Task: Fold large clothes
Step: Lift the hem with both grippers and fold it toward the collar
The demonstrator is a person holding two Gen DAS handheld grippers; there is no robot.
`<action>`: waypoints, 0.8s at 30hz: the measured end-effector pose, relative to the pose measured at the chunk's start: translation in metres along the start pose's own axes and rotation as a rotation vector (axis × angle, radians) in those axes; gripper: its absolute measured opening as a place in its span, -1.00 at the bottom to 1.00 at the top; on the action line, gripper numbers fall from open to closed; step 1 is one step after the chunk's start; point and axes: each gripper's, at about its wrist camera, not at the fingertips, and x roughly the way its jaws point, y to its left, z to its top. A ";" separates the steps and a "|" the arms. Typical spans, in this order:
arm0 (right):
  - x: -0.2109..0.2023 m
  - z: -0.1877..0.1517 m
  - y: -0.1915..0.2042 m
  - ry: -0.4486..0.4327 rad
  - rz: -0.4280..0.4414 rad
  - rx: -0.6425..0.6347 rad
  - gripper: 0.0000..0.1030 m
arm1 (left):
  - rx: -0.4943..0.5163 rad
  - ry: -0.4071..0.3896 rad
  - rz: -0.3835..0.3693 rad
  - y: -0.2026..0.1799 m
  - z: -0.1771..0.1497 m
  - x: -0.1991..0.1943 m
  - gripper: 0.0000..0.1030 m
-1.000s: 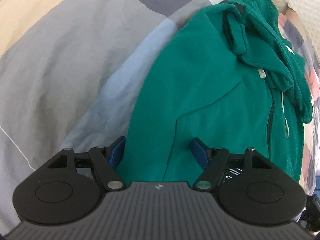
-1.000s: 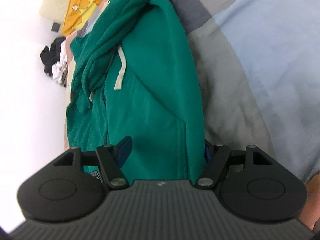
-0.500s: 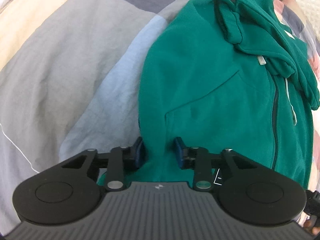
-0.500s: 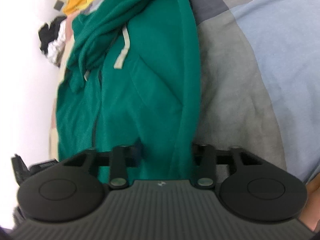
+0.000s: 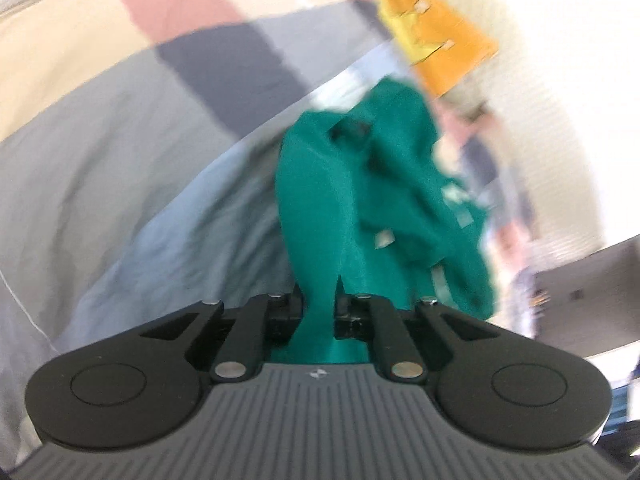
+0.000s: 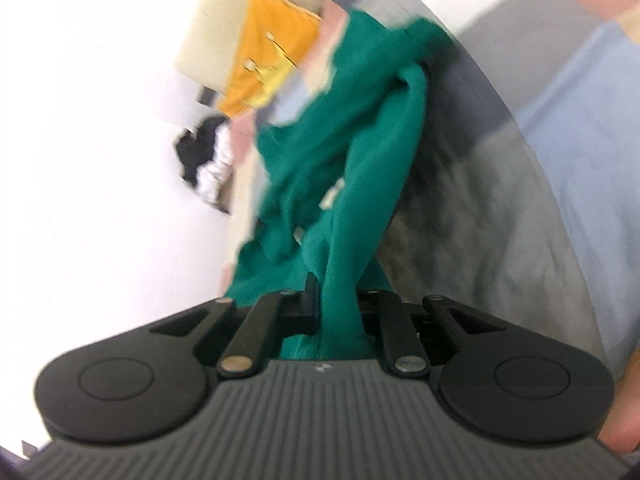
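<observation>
Both views are blurred. The left gripper (image 5: 320,312) is clenched on a fold of the green hoodie (image 5: 360,200), the cloth pinched between its two fingers and bunching out below them against the gripper body. From that grip the hoodie runs up toward 12 o'clock in the left wrist view, drawn into a narrow, twisted bundle, with its rumpled bulk spilling toward 2 o'clock. It lies over the patchwork bedspread (image 5: 120,160), whose grey, pale blue, dark blue, pink and cream panels fill the side from 8 to 12 o'clock. An orange cloth (image 5: 432,36) sits beyond the hoodie at 1 o'clock. The right gripper (image 6: 338,312) is likewise grasping the hoodie (image 6: 360,160), a thick gather of green fabric squeezed between its fingers. In the right wrist view the garment stretches toward 12 o'clock as a taut band, with looser folds hanging at 11 o'clock. The bedspread (image 6: 500,220) spreads from 1 to 4 o'clock, the orange cloth (image 6: 268,56) is at 11 o'clock, and a black and white heap (image 6: 208,164) lies at 10 o'clock.
</observation>
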 end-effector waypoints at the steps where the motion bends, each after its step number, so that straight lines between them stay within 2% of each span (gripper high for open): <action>1: -0.006 0.002 0.005 -0.013 0.019 0.000 -0.77 | -0.001 -0.009 -0.030 -0.006 0.002 -0.008 -0.80; 9: -0.066 -0.001 0.032 -0.104 0.111 -0.041 -0.78 | 0.034 -0.068 -0.205 -0.044 -0.005 -0.078 -0.81; 16: -0.131 -0.025 0.051 -0.146 0.140 -0.113 -0.78 | 0.066 -0.083 -0.323 -0.056 -0.049 -0.151 -0.81; 24: -0.197 -0.061 0.070 -0.158 0.131 -0.198 -0.77 | 0.070 -0.069 -0.416 -0.037 -0.110 -0.220 -0.81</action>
